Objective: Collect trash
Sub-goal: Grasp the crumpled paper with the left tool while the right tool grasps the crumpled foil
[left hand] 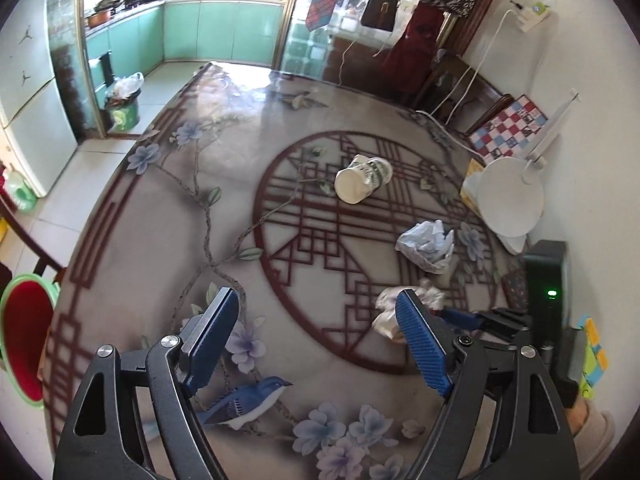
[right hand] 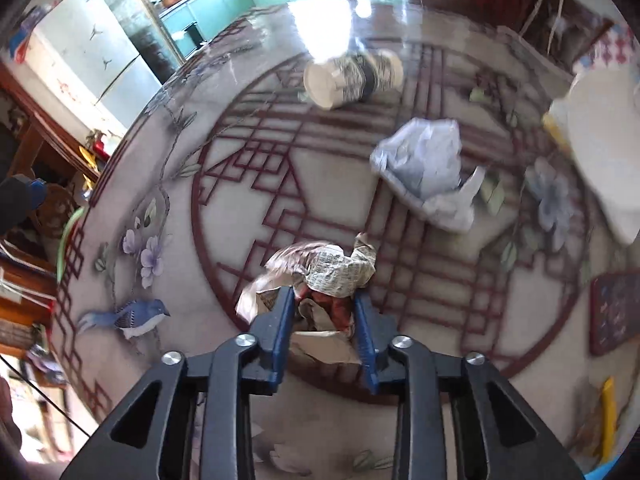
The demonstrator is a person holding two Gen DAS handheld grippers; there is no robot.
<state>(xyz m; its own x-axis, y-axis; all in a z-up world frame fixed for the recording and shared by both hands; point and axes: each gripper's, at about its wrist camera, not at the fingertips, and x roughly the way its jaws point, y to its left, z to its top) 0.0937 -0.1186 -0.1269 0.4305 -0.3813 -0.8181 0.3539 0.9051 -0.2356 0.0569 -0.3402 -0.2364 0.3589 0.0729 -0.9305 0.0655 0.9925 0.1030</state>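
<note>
We see the right hand-held gripper clamped on the crumpled newspaper — left hand-held gripper wide, empty over the surface.

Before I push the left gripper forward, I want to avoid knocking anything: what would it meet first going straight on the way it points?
Probably only the bare table top: nothing lies between the open fingers of the left gripper. The crumpled newspaper sits just beside its right finger, though depth is unclear.
</note>
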